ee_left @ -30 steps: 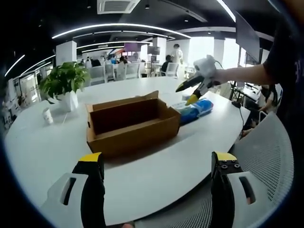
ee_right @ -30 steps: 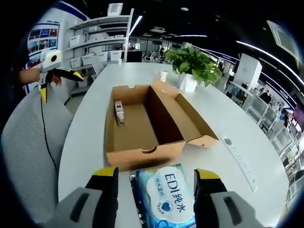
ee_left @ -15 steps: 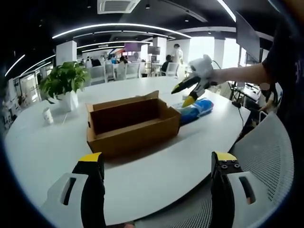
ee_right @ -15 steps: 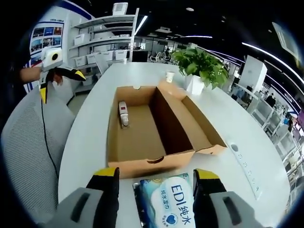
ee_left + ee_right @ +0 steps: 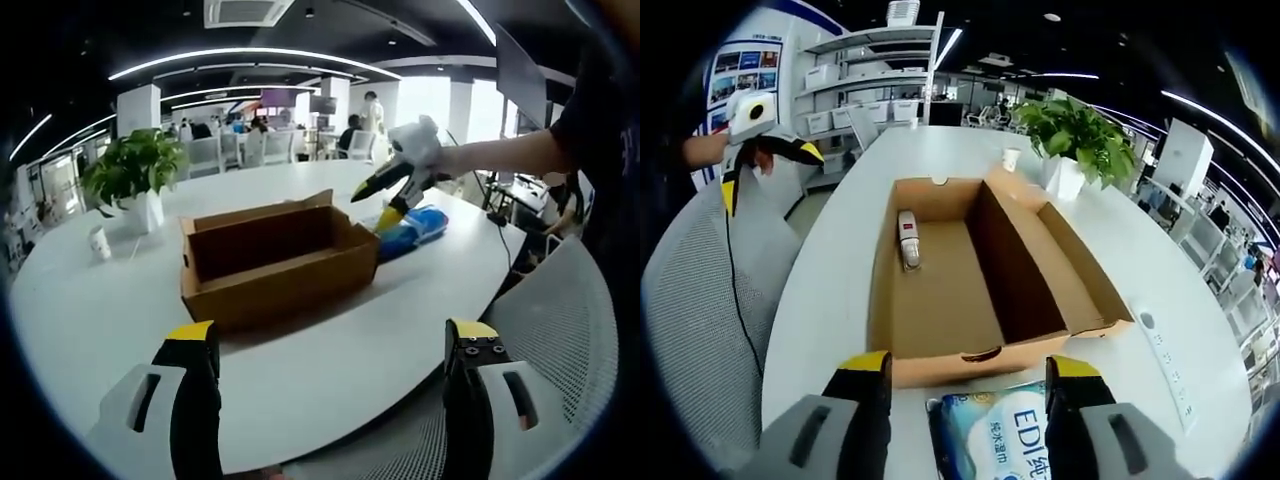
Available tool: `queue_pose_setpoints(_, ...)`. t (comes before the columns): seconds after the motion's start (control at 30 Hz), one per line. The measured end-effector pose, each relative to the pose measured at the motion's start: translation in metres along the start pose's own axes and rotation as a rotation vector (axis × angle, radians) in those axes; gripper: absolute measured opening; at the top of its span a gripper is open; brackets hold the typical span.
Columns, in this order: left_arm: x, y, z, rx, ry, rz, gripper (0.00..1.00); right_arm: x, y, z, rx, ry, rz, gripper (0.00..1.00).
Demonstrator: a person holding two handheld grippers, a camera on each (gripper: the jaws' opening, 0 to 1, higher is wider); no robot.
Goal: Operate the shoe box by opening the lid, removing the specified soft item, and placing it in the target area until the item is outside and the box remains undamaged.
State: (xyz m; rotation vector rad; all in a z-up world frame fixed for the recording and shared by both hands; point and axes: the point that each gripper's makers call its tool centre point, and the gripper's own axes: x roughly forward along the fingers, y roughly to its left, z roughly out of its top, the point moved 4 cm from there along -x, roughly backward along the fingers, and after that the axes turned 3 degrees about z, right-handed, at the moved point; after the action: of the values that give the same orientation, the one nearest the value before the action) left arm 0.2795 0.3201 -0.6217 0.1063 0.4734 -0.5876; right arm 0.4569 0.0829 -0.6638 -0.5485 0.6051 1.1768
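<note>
While my right gripper [image 5: 965, 372] hangs over the near end of the box [image 5: 985, 275], its jaws stand wide apart with nothing between them; the wipes pack [image 5: 1000, 440] lies on the table [image 5: 830, 290] just under them, touching or almost touching the box's near wall, outside it. I judge the removal done and the placing step at its end, with the lid open and the box looking sound. At 12 o'clock from the pack, inside the box, a small white item [image 5: 908, 235] lies on the floor; I cannot tell what it is. Beyond, at 1 o'clock, stands a plant [image 5: 1075, 135].

My left gripper [image 5: 330, 335] waits low at the table edge, jaws wide, holding nothing, well apart from the box [image 5: 275, 258]. Next I would lift the right gripper [image 5: 385, 200] clear without nudging the cardboard.
</note>
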Motion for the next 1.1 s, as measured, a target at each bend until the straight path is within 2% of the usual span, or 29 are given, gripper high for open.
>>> queue_pose_setpoints(0.27, 0.000, -0.002, -0.001, 0.005, 0.005, -0.007, 0.93, 0.009, -0.002, 0.007, -0.004, -0.002, 0.005, 0.59)
queue_pose_setpoints(1.1, 0.001, -0.004, -0.003, -0.001, 0.026, -0.026, 0.92, 0.044, 0.012, 0.019, -0.034, 0.002, 0.060, 0.56)
